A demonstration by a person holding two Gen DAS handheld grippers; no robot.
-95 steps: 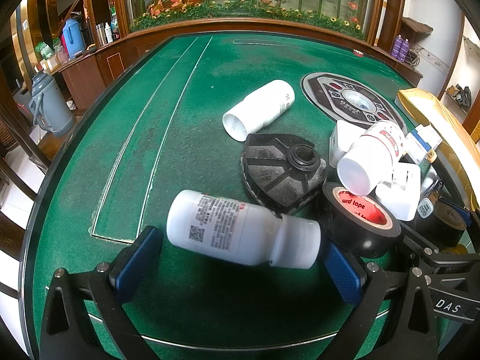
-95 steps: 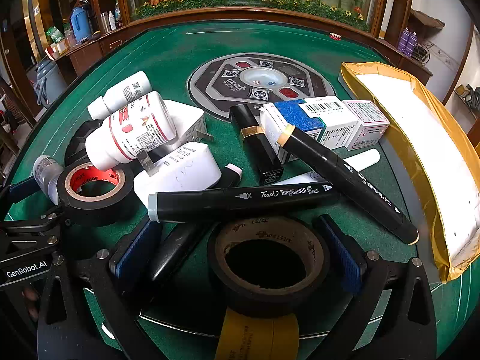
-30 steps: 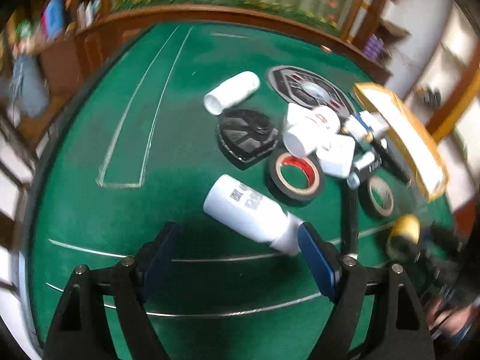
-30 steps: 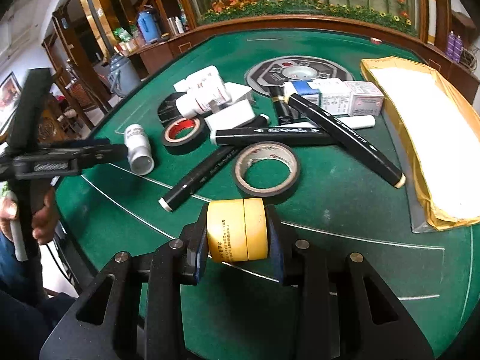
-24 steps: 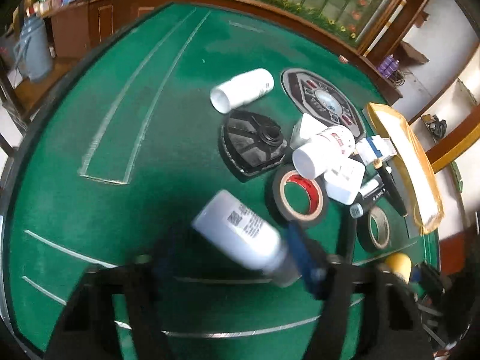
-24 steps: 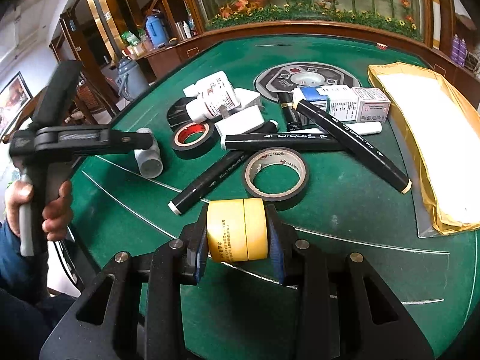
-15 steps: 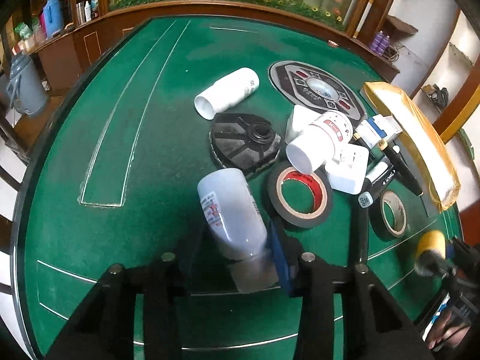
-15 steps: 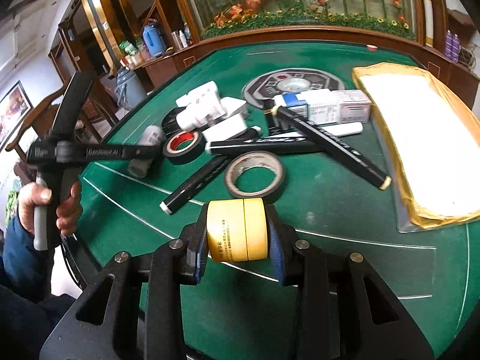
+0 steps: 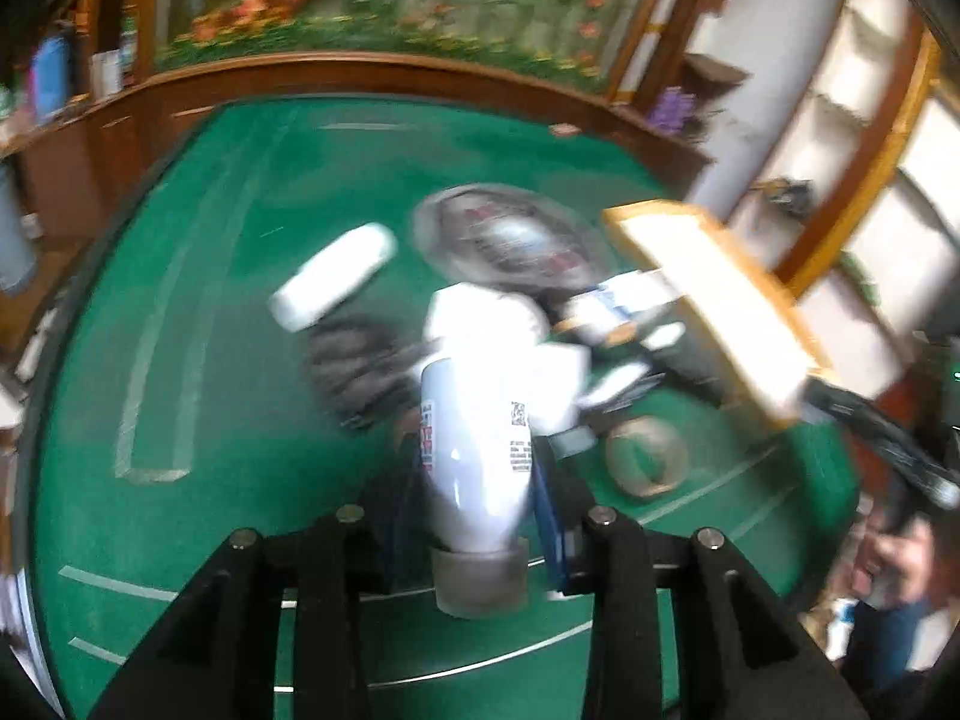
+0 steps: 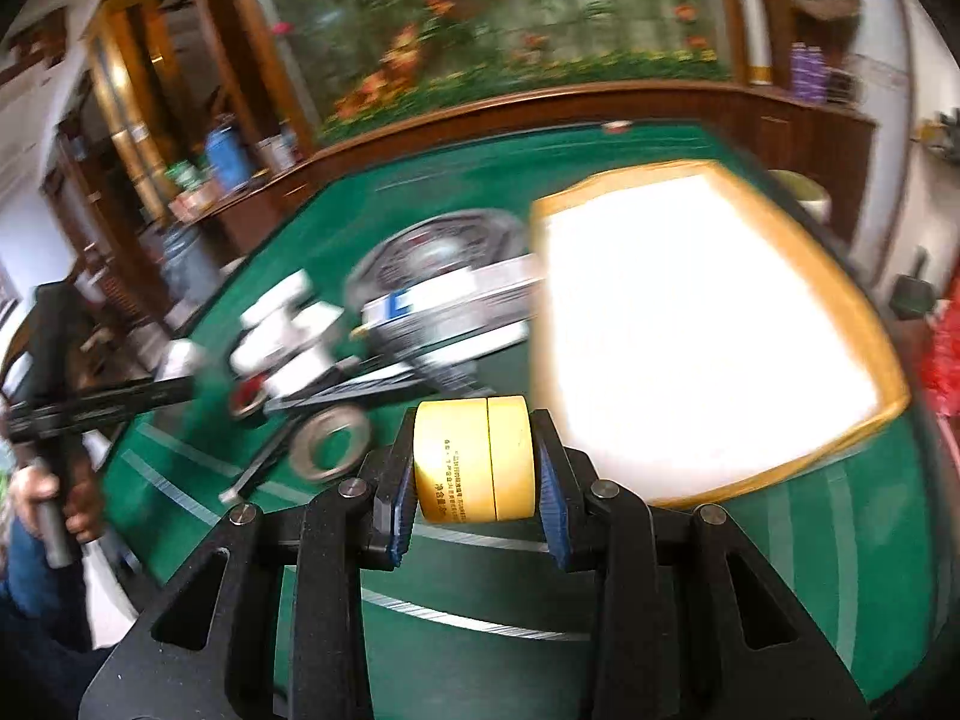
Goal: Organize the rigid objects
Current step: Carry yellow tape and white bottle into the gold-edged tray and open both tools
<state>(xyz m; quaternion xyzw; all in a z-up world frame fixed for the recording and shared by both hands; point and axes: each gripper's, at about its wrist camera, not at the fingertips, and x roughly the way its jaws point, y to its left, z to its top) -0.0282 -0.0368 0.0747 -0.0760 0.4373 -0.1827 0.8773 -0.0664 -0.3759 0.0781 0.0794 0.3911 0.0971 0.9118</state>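
Left gripper (image 9: pixel 480 516): jaws closing, blue pads pinching a white bottle (image 9: pixel 477 438) just above its grey cap, body pointing away from the camera. Right gripper (image 10: pixel 477 480): pads clamped flat on the sides of a yellow tape roll (image 10: pixel 474 459), carried clear of the green felt table (image 10: pixel 810 570).

Risk on the left: the bottle is gripped near one end, so it could pivot or slip out if the swing is sharp. Risk on the right: the roll is smooth-sided and could be twisted out if it is knocked.

Beyond the pads, a loose tape ring (image 10: pixel 330 435) and black markers (image 10: pixel 360 390) lie close. Farther out sits a blurred pile, probably white bottles and boxes.

The gold-rimmed tray (image 10: pixel 708 330) lies right of the pile; its raised rim could be clipped. Open felt is left along the near edge and the far left side.
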